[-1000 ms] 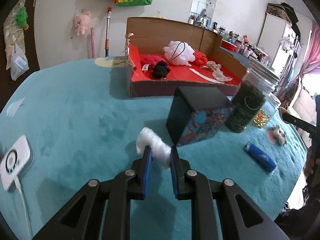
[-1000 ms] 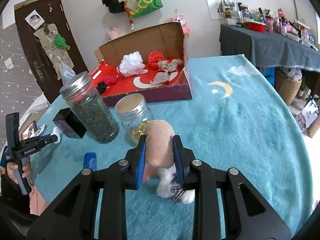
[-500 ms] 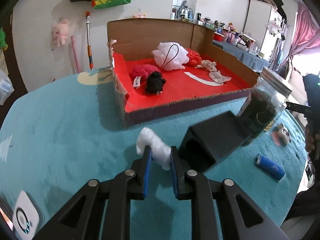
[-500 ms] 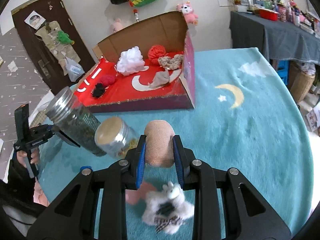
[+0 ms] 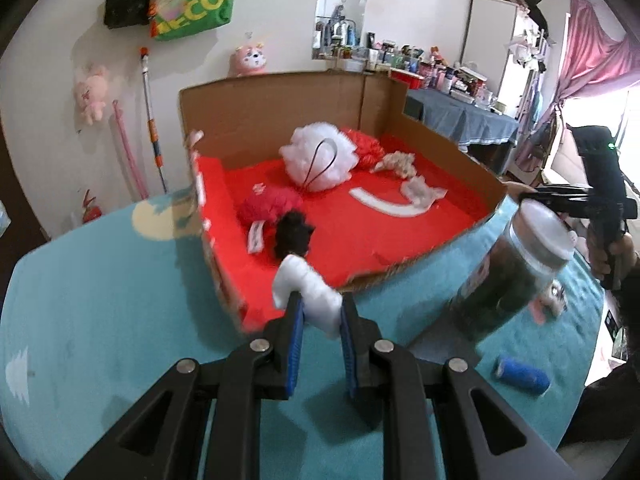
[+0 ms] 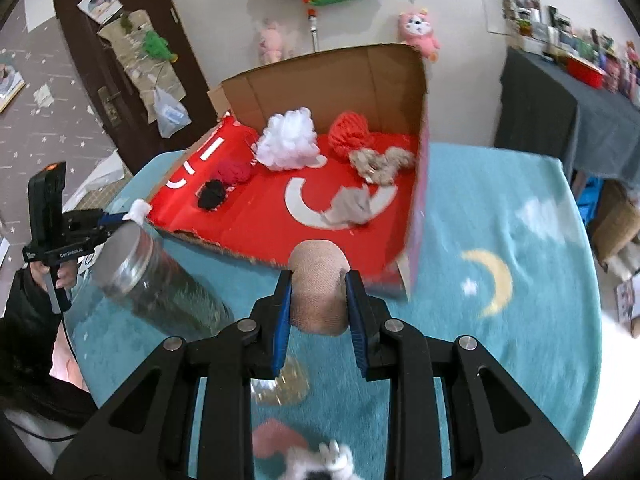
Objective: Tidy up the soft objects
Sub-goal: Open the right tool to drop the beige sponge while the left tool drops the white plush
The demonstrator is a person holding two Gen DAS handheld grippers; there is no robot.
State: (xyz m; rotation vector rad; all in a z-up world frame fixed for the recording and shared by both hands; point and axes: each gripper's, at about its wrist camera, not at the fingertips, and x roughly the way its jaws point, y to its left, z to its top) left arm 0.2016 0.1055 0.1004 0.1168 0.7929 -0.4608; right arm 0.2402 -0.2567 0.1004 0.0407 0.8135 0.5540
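My left gripper point(image 5: 320, 312) is shut on a white soft piece point(image 5: 308, 292), held just in front of the open cardboard box point(image 5: 280, 96) with a red floor. My right gripper point(image 6: 318, 296) is shut on a tan soft pad point(image 6: 318, 288), held at the box's point(image 6: 320, 80) near edge. The box holds a white puff point(image 5: 318, 158), a red puff point(image 6: 350, 134), a dark red one point(image 5: 268, 206), a black one point(image 5: 294, 232) and beige scraps point(image 6: 380, 162). The left gripper with its white piece point(image 6: 138, 210) shows at the left of the right wrist view.
A tall jar point(image 5: 516, 272) of dark contents stands right of the box on the teal cloth point(image 5: 100, 300). A blue tube point(image 5: 522, 376) and a small plush toy point(image 5: 554, 300) lie beyond it. A small jar point(image 6: 280, 384) and a plush toy point(image 6: 320, 460) lie under my right gripper.
Both grippers have moved forward towards the box with their soft pieces held. The black patterned cube has dropped out of the left view.
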